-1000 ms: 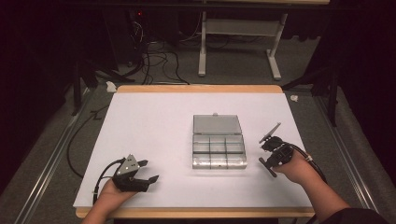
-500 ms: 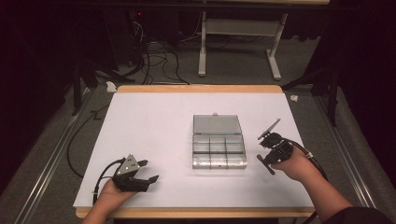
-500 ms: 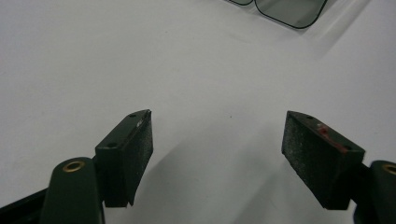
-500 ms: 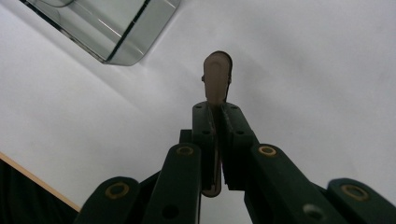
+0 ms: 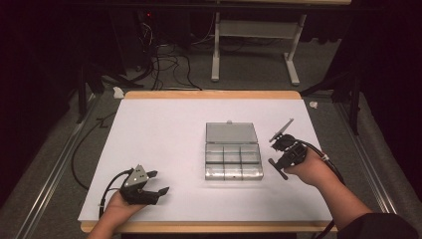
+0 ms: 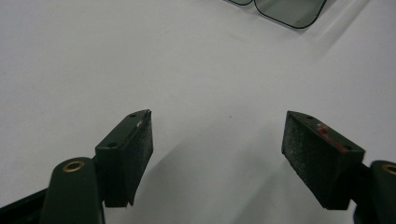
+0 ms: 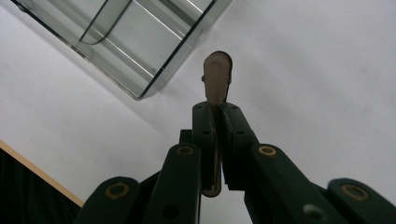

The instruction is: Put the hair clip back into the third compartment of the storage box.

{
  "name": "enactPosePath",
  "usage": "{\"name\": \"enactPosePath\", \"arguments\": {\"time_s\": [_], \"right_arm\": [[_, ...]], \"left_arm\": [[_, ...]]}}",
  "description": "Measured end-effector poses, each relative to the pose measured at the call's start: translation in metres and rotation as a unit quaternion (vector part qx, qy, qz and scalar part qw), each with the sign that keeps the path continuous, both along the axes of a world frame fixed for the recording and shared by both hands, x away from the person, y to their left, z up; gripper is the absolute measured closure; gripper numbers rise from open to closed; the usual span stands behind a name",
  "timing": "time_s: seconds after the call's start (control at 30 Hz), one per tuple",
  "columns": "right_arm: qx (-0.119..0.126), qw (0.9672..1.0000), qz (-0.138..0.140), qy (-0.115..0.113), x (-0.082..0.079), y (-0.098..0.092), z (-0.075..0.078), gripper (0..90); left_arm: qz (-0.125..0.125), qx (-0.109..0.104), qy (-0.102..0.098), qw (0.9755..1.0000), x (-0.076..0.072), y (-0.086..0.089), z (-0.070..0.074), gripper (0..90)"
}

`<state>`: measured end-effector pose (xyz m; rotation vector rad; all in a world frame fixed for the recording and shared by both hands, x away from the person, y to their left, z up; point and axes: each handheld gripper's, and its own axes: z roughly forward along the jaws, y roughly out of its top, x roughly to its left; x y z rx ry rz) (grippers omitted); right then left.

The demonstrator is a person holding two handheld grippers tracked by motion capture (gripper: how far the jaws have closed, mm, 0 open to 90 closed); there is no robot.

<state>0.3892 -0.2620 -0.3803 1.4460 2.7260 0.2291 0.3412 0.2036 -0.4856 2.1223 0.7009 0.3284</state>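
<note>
A clear plastic compartment box (image 5: 233, 159) lies open mid-table, its lid (image 5: 231, 132) flat behind it. Its compartments look empty. My right gripper (image 5: 284, 152) hovers just right of the box, shut on a thin flat tan stick (image 7: 217, 77) with a rounded end that pokes out past the fingertips. A corner of the box (image 7: 126, 42) lies below and beside those jaws. My left gripper (image 5: 158, 182) rests at the front left of the table, open, with nothing between its pads (image 6: 140, 140). Two corners of the box (image 6: 289, 9) lie far ahead of it.
A white sheet (image 5: 169, 129) covers the wooden table, whose front edge (image 5: 209, 227) runs near both hands. Cables trail from each gripper. Past the table's back edge stand a desk frame (image 5: 254, 45) and loose cables on grey carpet.
My right hand has lifted the stick a little and drifted up the picture beside the box. The left hand has stayed put.
</note>
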Motion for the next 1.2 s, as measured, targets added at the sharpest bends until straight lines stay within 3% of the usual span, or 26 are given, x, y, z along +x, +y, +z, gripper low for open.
{"name": "enactPosePath", "arguments": {"time_s": [0.57,0.67,0.7,0.93,1.2], "right_arm": [[0.002,0.9998,0.020,-0.004,0.013,0.022,0.003,86.3],[0.002,1.0000,0.009,0.000,0.015,0.027,0.004,86.3],[0.003,0.9998,0.022,-0.004,0.016,0.027,0.004,86.3],[0.005,0.9998,0.019,-0.003,0.020,0.035,0.005,86.3],[0.007,0.9993,0.035,-0.007,0.028,0.045,0.005,86.3]], "left_arm": [[-0.001,-0.001,0.001,1.0000,0.000,0.000,0.000,25.2],[-0.001,-0.001,0.001,1.0000,0.000,0.000,0.000,25.2],[-0.001,-0.001,0.001,1.0000,0.000,0.000,0.000,25.2],[-0.002,-0.001,0.001,1.0000,0.000,0.000,0.000,25.2],[-0.002,-0.001,0.000,1.0000,0.000,0.000,0.000,25.2]]}}
